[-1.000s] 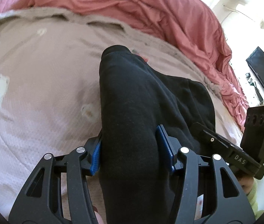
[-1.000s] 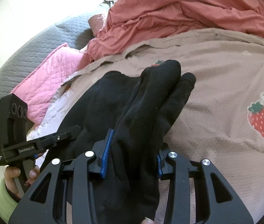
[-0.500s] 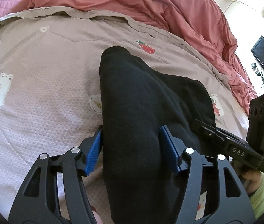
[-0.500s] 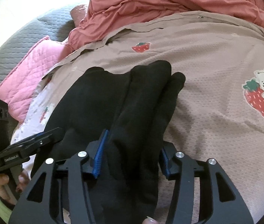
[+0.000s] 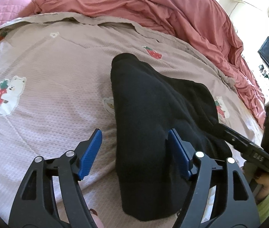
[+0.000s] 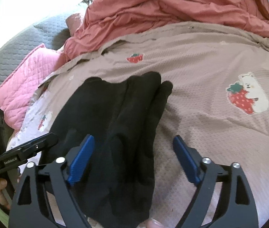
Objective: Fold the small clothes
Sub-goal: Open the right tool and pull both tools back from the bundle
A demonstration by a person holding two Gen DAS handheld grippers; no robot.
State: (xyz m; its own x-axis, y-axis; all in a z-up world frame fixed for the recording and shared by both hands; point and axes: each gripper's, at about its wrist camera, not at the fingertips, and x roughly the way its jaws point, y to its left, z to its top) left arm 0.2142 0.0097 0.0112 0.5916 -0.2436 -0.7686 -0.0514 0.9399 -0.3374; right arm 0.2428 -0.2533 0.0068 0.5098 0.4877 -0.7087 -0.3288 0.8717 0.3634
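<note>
Spread across the bed, a beige quilted bedspread printed with strawberries and white bears [image 5: 48,72] carries the folded black fabric garment [image 5: 149,114] near its middle — a long dark bundle with a rounded far end and several layered folds showing along its edge in the right wrist view [image 6: 119,125]. Left claw [image 5: 134,150] straddles the garment's near part with its jaws opening; its left blue pad [image 5: 90,152] stands clear of the cloth over bare bedspread, while the right pad sits against the fabric's edge. Right claw [image 6: 132,159] is also opening, jaws wide — the left blue pad [image 6: 81,161] lies at the garment's side, the other pad well off it above the bedspread. Beyond the garment a rumpled salmon-pink duvet [image 5: 153,9] is heaped at the far side, with a pink quilted pillow [image 6: 26,79] beside it.
</note>
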